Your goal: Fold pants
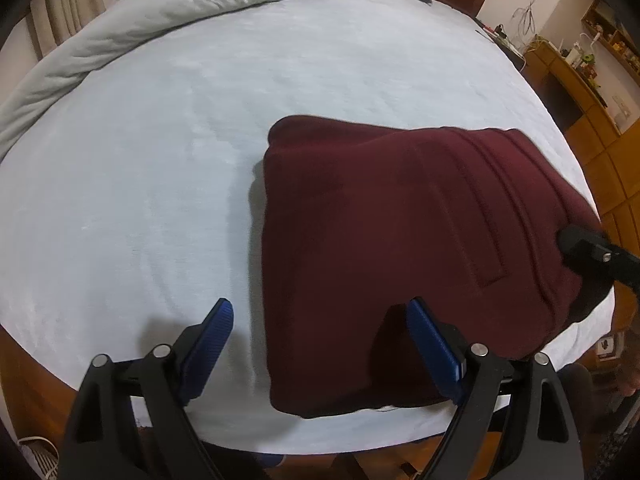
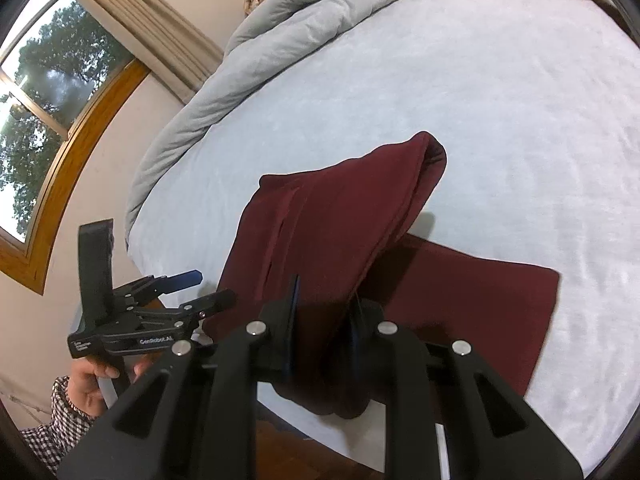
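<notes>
The dark maroon pants lie folded on the light blue bed near its front edge. My left gripper is open and empty, its blue pads just above the pants' near left corner. It also shows in the right wrist view. My right gripper is shut on the pants' edge and lifts the upper layers off the lower layer. It enters the left wrist view at the right.
A grey quilt is bunched along the far and left side of the bed. Wooden shelves and a desk stand to the right. A window with a curtain is on the left wall.
</notes>
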The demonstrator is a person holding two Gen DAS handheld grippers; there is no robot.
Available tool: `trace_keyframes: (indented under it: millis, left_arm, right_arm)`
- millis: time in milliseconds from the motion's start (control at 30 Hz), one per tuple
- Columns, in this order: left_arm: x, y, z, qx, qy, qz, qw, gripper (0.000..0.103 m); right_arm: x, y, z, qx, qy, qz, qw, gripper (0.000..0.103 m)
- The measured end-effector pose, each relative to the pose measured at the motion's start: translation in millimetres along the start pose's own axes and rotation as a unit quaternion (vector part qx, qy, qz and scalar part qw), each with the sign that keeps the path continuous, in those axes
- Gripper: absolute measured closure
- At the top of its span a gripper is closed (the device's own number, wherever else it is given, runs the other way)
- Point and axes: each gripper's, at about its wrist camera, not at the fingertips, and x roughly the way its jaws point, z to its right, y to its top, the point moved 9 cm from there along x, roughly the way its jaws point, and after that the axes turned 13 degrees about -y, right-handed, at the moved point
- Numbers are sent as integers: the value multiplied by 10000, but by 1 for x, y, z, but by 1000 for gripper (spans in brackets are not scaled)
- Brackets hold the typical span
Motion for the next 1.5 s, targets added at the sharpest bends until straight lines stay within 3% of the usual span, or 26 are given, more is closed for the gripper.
trace_keyframes:
  millis: [433, 900, 967, 1000, 1067, 1133, 1200, 1367, 1467, 1500]
  left_arm:
    - [16, -1, 16, 195, -8, -178, 9997, 14]
    - [47, -6, 23, 479, 179, -398, 9979, 8]
    - [50, -5, 23, 505, 202, -422, 9976, 8]
    - [49, -5, 23, 497, 204, -418, 9977, 8]
    - [47, -5, 24, 473, 170, -401, 9979, 9]
    - [43, -3, 26, 472, 121, -391, 9980, 9]
    - [38, -1, 24, 466, 153, -365, 9981, 9]
    - [36, -5, 24, 497, 182, -388, 9978, 9]
    - [42, -9, 28, 451, 175, -437, 9979, 9]
    - [43, -9, 27, 429, 153, -440, 9980, 9]
  right_arm:
    - [-31, -19, 60, 377, -343, 76, 9987, 84]
    - [31, -81, 119, 828, -892, -454, 9915, 82]
    - [30, -82, 117, 784, -873, -432, 9922, 78]
    - [27, -80, 117, 729, -898, -406, 9925, 68]
    - [18, -75, 116, 676, -863, -330, 9934, 63]
    - [7, -62, 117, 663, -820, -152, 9943, 44]
    - [3, -49, 125, 786, -744, -102, 9941, 40]
    - [36, -12, 149, 1248, -579, -361, 9898, 41]
    - [63, 1, 158, 1533, -336, -635, 9856, 52]
    - [69, 5, 158, 1542, -269, -677, 9853, 63]
